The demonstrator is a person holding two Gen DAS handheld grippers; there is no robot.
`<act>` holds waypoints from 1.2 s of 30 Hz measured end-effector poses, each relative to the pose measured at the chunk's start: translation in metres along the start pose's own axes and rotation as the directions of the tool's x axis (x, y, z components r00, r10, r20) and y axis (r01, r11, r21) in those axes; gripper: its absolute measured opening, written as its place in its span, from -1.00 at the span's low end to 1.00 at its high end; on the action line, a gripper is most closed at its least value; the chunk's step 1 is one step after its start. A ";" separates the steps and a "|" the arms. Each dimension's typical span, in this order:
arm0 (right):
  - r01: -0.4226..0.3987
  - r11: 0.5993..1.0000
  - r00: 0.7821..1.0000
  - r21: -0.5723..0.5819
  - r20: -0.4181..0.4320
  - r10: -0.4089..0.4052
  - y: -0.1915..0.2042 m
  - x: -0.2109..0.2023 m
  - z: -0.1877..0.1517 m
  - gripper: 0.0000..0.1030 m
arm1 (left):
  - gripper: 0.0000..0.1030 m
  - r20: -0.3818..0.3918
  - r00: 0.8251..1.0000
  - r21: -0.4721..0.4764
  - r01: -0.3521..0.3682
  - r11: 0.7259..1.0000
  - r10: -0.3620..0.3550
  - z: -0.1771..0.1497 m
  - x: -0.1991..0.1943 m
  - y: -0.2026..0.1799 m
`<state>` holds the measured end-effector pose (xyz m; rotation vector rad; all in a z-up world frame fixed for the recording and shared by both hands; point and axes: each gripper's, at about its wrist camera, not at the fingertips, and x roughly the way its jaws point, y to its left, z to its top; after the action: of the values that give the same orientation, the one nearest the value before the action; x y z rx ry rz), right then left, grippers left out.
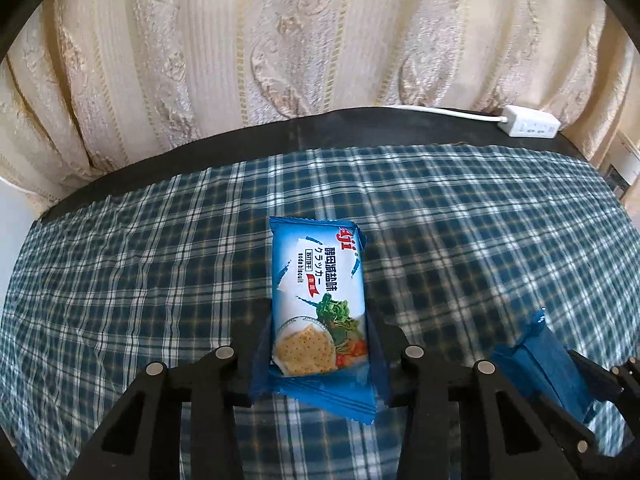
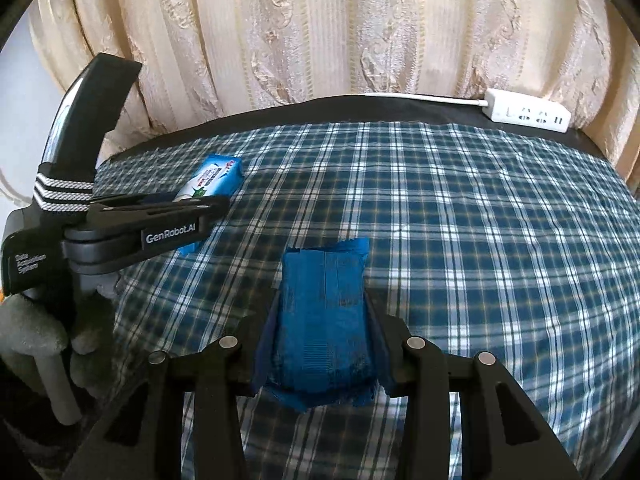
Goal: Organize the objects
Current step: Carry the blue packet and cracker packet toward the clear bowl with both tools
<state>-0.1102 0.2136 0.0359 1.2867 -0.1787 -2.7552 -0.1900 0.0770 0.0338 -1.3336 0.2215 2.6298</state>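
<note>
A blue soda-biscuit packet (image 1: 316, 292) lies printed side up between the fingers of my left gripper (image 1: 320, 344), which is shut on its near half. The right wrist view shows that same packet (image 2: 216, 180) from the side, held just above the checked cloth, with the left gripper (image 2: 188, 216) clamped on it. My right gripper (image 2: 322, 344) is shut on a second blue packet (image 2: 324, 312) that shows its plain back with the seam up. That second packet (image 1: 540, 364) also shows at the lower right of the left wrist view.
A blue-and-white checked cloth (image 2: 480, 220) covers the dark table (image 1: 240, 148). A white power strip (image 2: 528, 114) with its cable lies at the back right edge. A cream curtain (image 1: 320, 40) hangs behind the table. A gloved hand (image 2: 40, 332) holds the left gripper's handle.
</note>
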 end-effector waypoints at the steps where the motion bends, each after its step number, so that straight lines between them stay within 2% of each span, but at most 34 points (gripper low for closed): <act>1: 0.000 1.000 1.000 0.003 0.001 0.000 0.000 -0.001 -0.001 -0.17 | -0.14 0.002 1.000 0.003 0.002 1.000 -0.002 -0.001 -0.002 -0.002; 18: 0.000 0.997 1.000 0.073 -0.005 0.000 -0.018 -0.025 -0.028 -0.17 | -0.14 0.018 0.999 0.019 0.030 0.999 -0.031 -0.018 -0.030 -0.015; 28: -0.036 0.989 0.999 0.146 0.038 0.031 -0.027 -0.056 -0.046 -0.17 | -0.14 0.031 0.998 0.029 0.051 0.998 -0.052 -0.030 -0.050 -0.023; 36: -0.044 0.982 0.994 0.185 0.105 0.024 -0.034 -0.096 -0.060 -0.17 | -0.14 0.044 0.996 0.039 0.073 0.997 -0.075 -0.040 -0.065 -0.039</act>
<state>-0.0041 0.2569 0.0658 1.1680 -0.4744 -2.8336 -0.1118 0.0996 0.0612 -1.2443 0.2099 2.5785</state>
